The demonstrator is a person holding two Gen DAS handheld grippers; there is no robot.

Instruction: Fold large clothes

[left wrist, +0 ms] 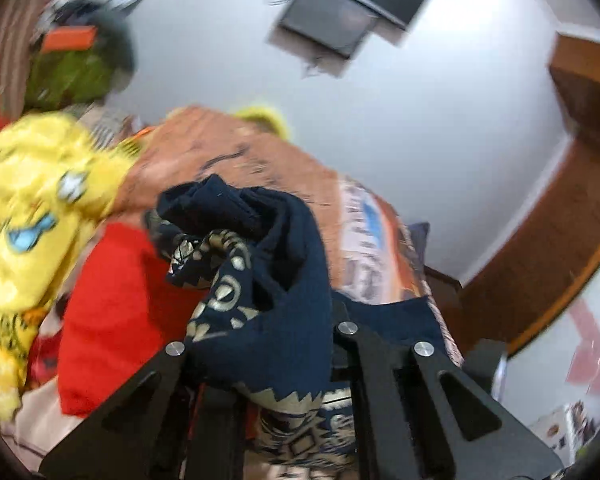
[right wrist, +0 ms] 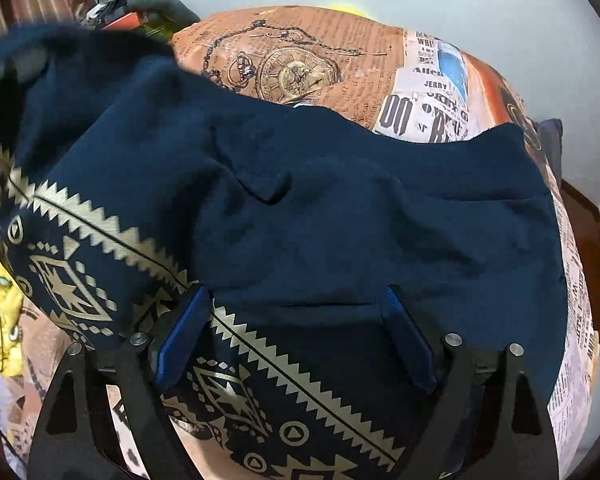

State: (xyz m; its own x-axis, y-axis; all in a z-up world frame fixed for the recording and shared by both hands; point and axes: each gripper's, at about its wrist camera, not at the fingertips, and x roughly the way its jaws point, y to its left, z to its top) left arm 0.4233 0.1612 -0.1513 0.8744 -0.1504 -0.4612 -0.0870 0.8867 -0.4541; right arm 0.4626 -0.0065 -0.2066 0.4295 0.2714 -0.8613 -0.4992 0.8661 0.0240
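Folding is barely being started here: the navy garment [right wrist: 300, 208] is being held bunched on the bed [right wrist: 308, 52] by the clenched left tool [left wrist: 260, 344], while the right tool [right wrist: 296, 336] is being kept spread wide over its hem.

Left gripper [left wrist: 260, 320] clamped; right gripper [right wrist: 296, 336] jaws wide.

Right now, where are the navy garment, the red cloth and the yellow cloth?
navy garment [right wrist: 340, 208]: right wrist view, plain middle.
red cloth [left wrist: 112, 300]: left wrist view, flat centre.
yellow cloth [left wrist: 32, 184]: left wrist view, printed front.
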